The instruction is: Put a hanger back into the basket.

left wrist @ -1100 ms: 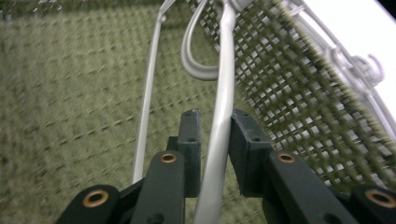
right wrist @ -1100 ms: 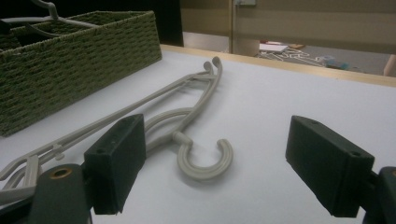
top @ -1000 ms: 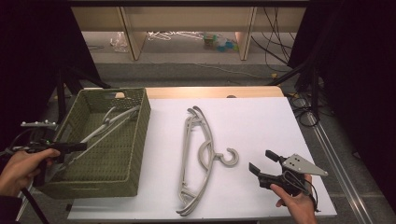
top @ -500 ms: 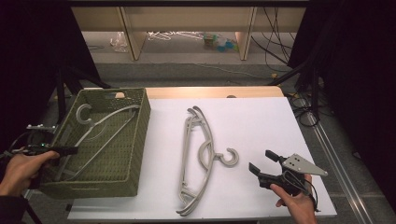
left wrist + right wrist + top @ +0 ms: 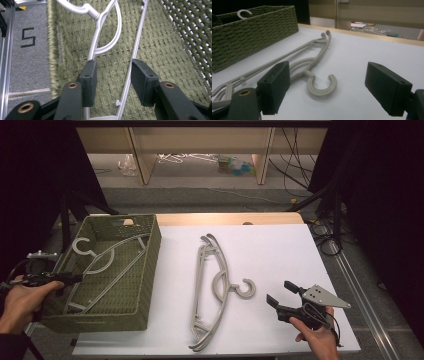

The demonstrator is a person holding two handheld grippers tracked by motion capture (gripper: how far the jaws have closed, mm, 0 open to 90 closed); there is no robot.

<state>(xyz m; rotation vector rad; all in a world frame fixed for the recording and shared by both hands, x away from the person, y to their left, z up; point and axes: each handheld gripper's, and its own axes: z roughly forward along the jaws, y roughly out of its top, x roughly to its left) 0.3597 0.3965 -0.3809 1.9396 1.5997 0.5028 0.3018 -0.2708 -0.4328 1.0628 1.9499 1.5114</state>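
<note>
White tabletop (image 5: 280, 250) carries a green woven basket (image 5: 145, 270) at its left, and a pale grey plastic hanger (image 5: 102, 262) lies slanted inside it. The left gripper (image 5: 113, 72) has just been opening; its fingers (image 5: 88, 80) now straddle the hanger's thin bars, released. More curved grey hangers (image 5: 212, 290) lie stacked mid-table. The right gripper (image 5: 282, 295) rests beside them, fingers spread and empty.

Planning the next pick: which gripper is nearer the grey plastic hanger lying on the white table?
Right gripper: just beside the grey plastic hanger's hook. Left gripper is across the green woven basket.
</note>
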